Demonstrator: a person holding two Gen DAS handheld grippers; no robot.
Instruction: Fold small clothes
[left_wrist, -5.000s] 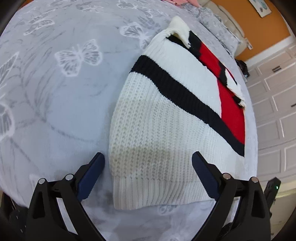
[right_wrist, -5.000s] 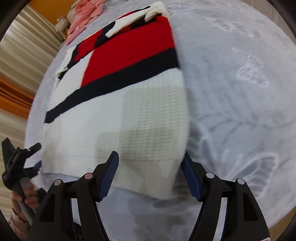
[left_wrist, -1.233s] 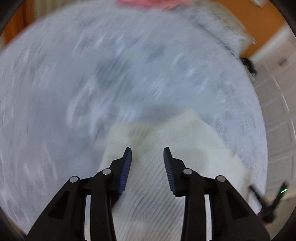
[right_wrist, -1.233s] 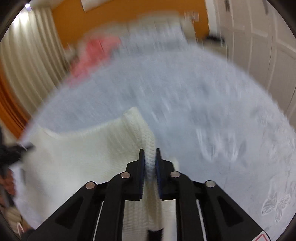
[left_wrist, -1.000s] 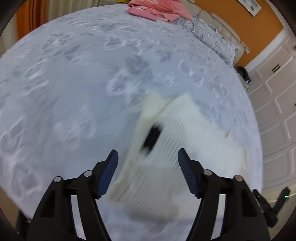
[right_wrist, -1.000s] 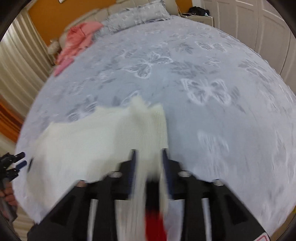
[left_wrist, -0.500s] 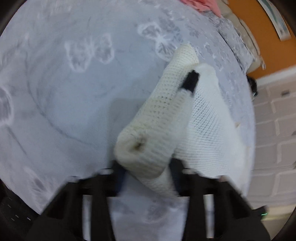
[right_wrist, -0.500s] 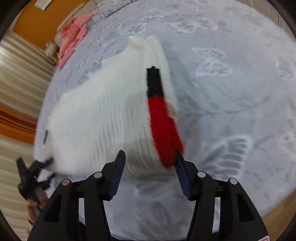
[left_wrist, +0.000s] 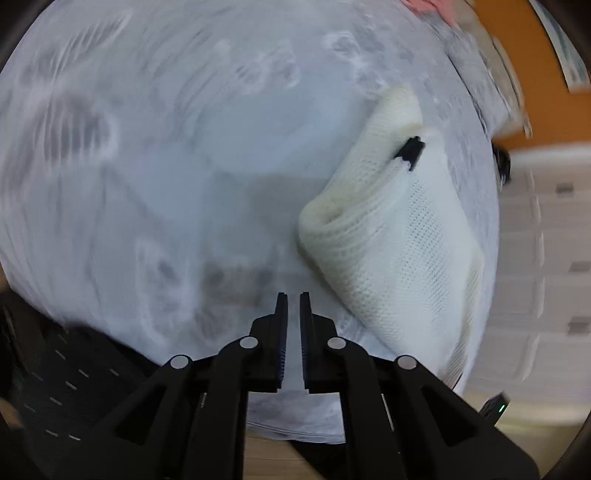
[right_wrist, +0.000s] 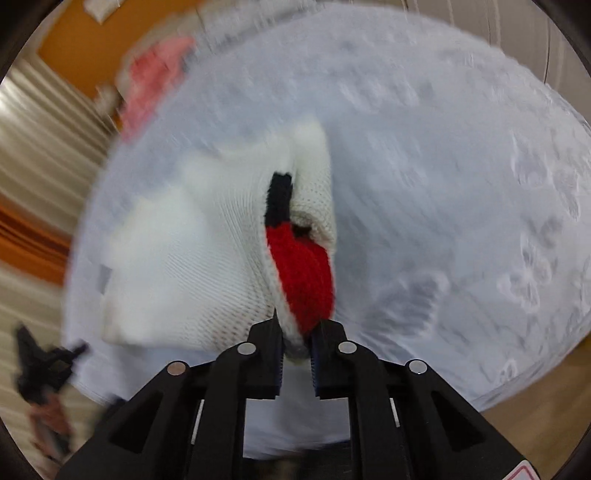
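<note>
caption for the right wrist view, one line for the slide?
Right claw nearly shut on the near edge of a folded white knit sweater with red and black trim, lying on a butterfly-print bedspread.

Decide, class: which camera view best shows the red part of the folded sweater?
The right wrist view: the sweater's red part shows plainly at the fold's near edge, just ahead of the right gripper. The left wrist view shows only the sweater's white knit and a small black patch, no red.

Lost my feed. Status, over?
Left gripper shut, empty. Right gripper shut on sweater edge. Sweater folded on bedspread. Nothing in the way.
</note>
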